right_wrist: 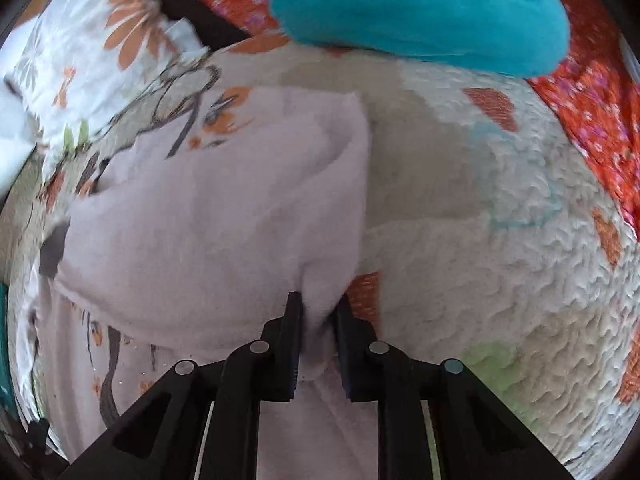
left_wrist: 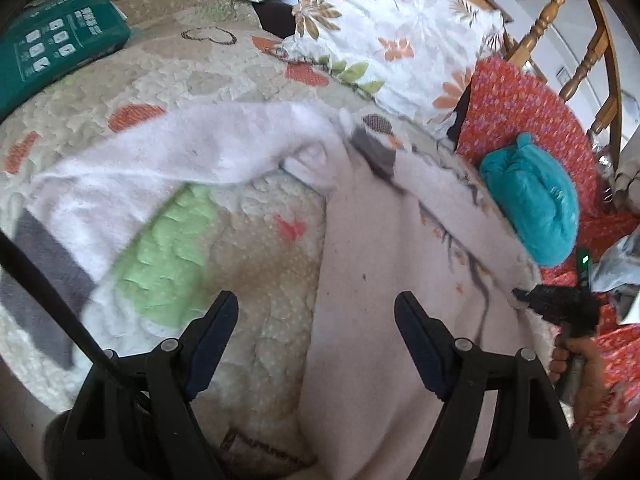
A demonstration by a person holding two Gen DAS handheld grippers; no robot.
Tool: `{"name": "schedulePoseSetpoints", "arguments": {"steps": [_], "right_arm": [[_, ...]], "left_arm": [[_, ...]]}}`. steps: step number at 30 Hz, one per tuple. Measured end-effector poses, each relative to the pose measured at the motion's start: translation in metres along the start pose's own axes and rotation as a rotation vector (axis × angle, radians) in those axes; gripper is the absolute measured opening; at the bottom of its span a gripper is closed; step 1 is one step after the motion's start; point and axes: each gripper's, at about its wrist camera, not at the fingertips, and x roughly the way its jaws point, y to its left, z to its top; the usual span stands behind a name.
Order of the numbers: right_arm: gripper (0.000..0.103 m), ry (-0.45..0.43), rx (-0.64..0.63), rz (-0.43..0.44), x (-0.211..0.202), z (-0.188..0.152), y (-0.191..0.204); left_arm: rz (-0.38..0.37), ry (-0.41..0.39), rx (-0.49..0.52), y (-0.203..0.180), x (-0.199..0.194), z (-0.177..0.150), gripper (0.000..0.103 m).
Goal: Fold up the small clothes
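Two grippers at work over a quilted bedspread point(left_wrist: 256, 240) patterned in beige, green and orange. Left gripper point(left_wrist: 316, 312) hovering with jaws wide apart and nothing between them, one finger above the bare quilt, the other above the near part of a pale pink garment point(left_wrist: 384, 264). Garment spread across the quilt, with a printed branch-and-flower design along its right edge and a white fleecy sleeve or panel point(left_wrist: 168, 152) reaching away to the left, grey band at its near-left end. Right gripper point(right_wrist: 318, 308) with jaws nearly together, pinching a bunched fold of the same pale pink garment point(right_wrist: 208, 216) at its right edge; pads pressing on the cloth from both sides. Seen from the left wrist view, that same right gripper point(left_wrist: 520, 294) at the garment's right edge, with a hand point(left_wrist: 572, 360) around its handle. Far right, a rolled teal cloth point(left_wrist: 532, 204) lying on an orange flowered fabric point(left_wrist: 520, 100), just beside the garment. Farther off, a white flowered pillow point(left_wrist: 392, 28), a wooden chair point(left_wrist: 560, 20) behind it, and a green box point(left_wrist: 52, 44) at the far left.
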Motion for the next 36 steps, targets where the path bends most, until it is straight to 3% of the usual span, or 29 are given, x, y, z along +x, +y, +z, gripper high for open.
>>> {"name": "schedulePoseSetpoints", "arguments": {"steps": [2,3,7,8,9,13,17,19,21,22,23,25,30,31,32,33,35,36], "right_arm": [[0.020,-0.012,0.005,-0.063,-0.006,0.003,-0.013],[0.033,-0.023,0.006,-0.072,-0.012,0.004,-0.019],[0.042,-0.111,0.025,0.012,-0.045,-0.017,-0.025],[0.049,-0.120,0.014,0.030,-0.051,-0.026,-0.025],[0.054,-0.129,-0.002,0.043,-0.056,-0.034,-0.027],[0.054,-0.154,-0.094,0.025,-0.058,-0.067,-0.015],[0.054,-0.140,-0.105,0.017,-0.048,-0.092,-0.007],[0.054,-0.134,-0.075,0.014,-0.043,-0.099,-0.013],[0.054,-0.151,-0.059,-0.007,-0.040,-0.101,-0.019],[0.054,-0.158,-0.056,0.006,-0.040,-0.103,-0.021],[0.054,-0.165,-0.060,0.009,-0.040,-0.104,-0.022],[0.054,-0.179,-0.099,-0.013,-0.041,-0.107,-0.019],[0.054,-0.208,-0.150,-0.058,-0.042,-0.112,-0.012],[0.054,-0.209,-0.145,-0.055,-0.042,-0.112,-0.013],[0.054,-0.210,-0.139,-0.052,-0.042,-0.112,-0.013],[0.055,-0.211,-0.134,-0.050,-0.042,-0.112,-0.014],[0.055,-0.215,-0.134,-0.052,-0.042,-0.111,-0.014],[0.057,-0.216,-0.135,-0.054,-0.042,-0.111,-0.013]], "left_arm": [[0.013,-0.062,-0.021,0.012,-0.031,0.012,0.080],[0.021,-0.086,-0.027,0.019,-0.042,0.018,0.080],[0.122,-0.166,-0.069,0.060,-0.078,0.044,0.080],[0.161,-0.171,-0.082,0.072,-0.081,0.049,0.081],[0.194,-0.166,-0.100,0.084,-0.080,0.055,0.081],[0.271,-0.121,-0.140,0.116,-0.061,0.069,0.081],[0.293,-0.002,-0.132,0.131,-0.022,0.072,0.081],[0.327,0.051,-0.127,0.133,-0.007,0.069,0.073],[0.398,0.040,-0.097,0.127,-0.007,0.073,0.035],[0.380,0.074,-0.093,0.126,-0.006,0.079,0.004],[0.362,0.087,-0.117,0.127,-0.009,0.084,0.005],[0.354,0.011,-0.154,0.124,-0.032,0.100,0.005],[0.409,-0.265,-0.062,0.081,-0.120,0.134,0.004],[0.420,-0.311,-0.038,0.074,-0.137,0.133,0.004],[0.426,-0.337,-0.030,0.070,-0.146,0.133,0.014],[0.428,-0.358,-0.026,0.067,-0.153,0.130,0.042],[0.432,-0.387,-0.044,0.072,-0.163,0.115,0.082],[0.441,-0.407,-0.070,0.080,-0.164,0.107,0.086]]}}
